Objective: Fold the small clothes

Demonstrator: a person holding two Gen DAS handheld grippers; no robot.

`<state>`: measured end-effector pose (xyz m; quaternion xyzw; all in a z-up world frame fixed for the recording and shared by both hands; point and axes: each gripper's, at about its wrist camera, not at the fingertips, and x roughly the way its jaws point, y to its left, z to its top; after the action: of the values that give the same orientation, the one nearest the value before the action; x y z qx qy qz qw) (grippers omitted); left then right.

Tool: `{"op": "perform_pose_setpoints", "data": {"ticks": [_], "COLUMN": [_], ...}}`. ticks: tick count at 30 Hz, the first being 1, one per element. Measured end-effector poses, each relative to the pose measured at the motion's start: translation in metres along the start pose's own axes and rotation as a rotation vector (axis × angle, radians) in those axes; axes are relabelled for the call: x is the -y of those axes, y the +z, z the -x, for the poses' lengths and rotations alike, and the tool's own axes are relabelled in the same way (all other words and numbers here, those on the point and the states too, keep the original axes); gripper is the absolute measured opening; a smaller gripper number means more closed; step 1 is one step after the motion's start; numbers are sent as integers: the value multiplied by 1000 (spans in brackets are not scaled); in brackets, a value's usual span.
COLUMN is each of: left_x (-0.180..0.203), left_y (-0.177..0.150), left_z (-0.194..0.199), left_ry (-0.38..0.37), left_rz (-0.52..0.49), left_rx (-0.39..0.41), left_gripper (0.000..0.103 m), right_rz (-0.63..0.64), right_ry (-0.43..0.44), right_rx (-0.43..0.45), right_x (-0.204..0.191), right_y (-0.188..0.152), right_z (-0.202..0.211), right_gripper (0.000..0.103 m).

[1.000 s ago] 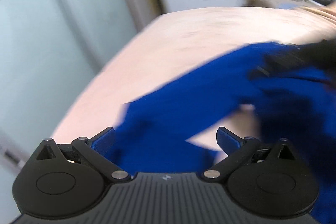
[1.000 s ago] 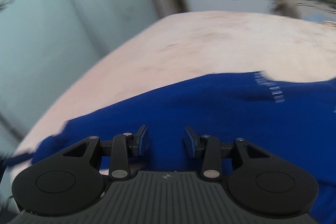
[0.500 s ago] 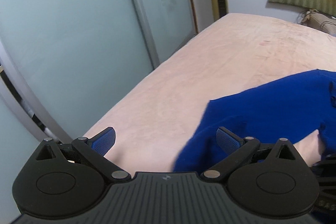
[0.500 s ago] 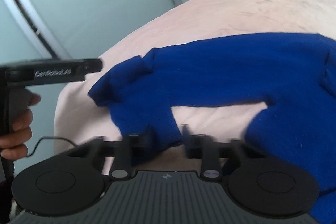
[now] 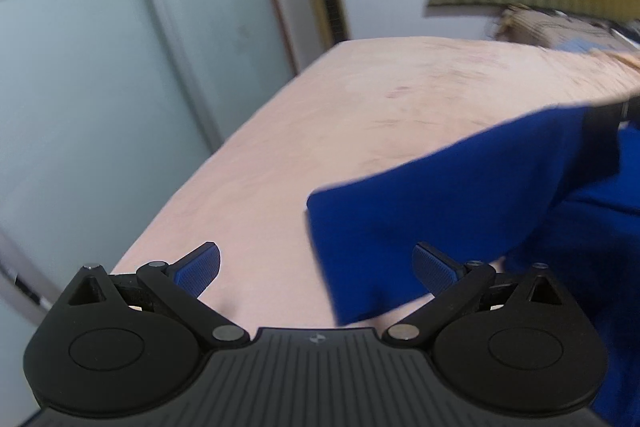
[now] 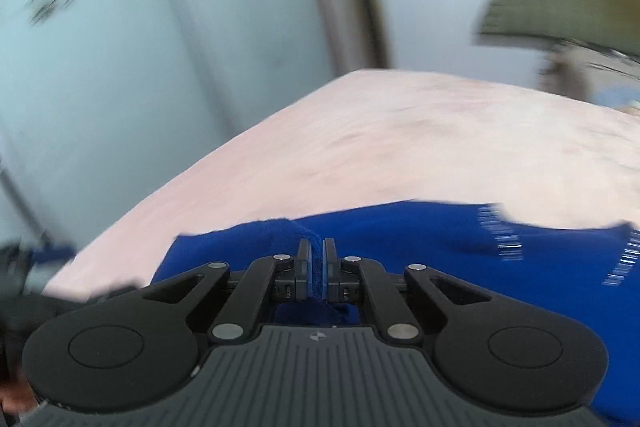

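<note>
Left gripper [image 5: 316, 269]: I see the jaws standing wide apart with nothing between them; the sleeve end of the garment lies just ahead, toward my right finger.
Bed [image 5: 360, 131]: pink cover, bare on the left half, wardrobe doors [image 5: 100, 67] beyond its edge.
Garment [image 5: 440, 211]: blue knit top, spread over the right part of the bed, one sleeve reaching left.
Right gripper [image 6: 316, 267]: jaws brought together, clamped on a raised fold of the blue cloth, which bunches up between the pads.
Handling: I judge it light, soft and limp; it will sag and drag from any single pinch, not slip.
Where to hold: I would take edges or corners, cuff and hem, one in each gripper, to keep the fold line straight.
Visibility: both views blurred; fine detail uncertain.
</note>
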<state>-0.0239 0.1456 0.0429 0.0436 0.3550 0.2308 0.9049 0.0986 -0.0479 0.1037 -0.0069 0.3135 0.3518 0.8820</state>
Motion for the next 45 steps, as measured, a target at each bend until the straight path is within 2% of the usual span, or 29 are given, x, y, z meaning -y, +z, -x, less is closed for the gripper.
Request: {"op": "perform_pose_setpoints", "data": {"ticks": [6, 14, 15, 16, 20, 25, 27, 29, 31, 37, 41, 45], "left_x": [35, 60, 61, 62, 69, 75, 77, 80, 83, 82, 82, 83], "left_y": [2, 3, 3, 3, 4, 6, 7, 8, 9, 11, 11, 11], "left_z": [-1, -6, -7, -6, -8, -4, -5, -6, -7, -9, -13, -15], "left_ry": [-47, -81, -85, -90, -111, -121, -129, -136, -140, -137, -145, -153], "left_rz": [-91, -122, -120, -117, -118, -130, -125, -124, -127, -121, -105, -109], "left_rx": [10, -22, -26, -29, -44, -28, -35, -42, -43, -39, -58, -63], "left_gripper": [103, 103, 103, 103, 103, 103, 103, 103, 103, 103, 103, 103], "right_rz": [-145, -283, -310, -340, -473, -540, -588, -574, -507, -415, -396, -447], "right_ry": [-170, -412, -405, -367, -141, -29, 26, 53, -20, -142, -295, -392], "right_rx": [3, 24, 22, 20, -12, -95, -115, -129, -121, 60, 120, 147], "right_x": [87, 179, 186, 191, 191, 177, 172, 159, 147, 149, 170, 199], "right_y": [-6, -40, -45, -49, -69, -81, -82, -79, -72, -39, -33, -40], "right_z": [44, 79, 82, 80, 52, -3, -24, -36, -40, 5, 40, 68], "right_gripper": [7, 7, 8, 15, 24, 32, 33, 32, 10, 9, 9, 9]}}
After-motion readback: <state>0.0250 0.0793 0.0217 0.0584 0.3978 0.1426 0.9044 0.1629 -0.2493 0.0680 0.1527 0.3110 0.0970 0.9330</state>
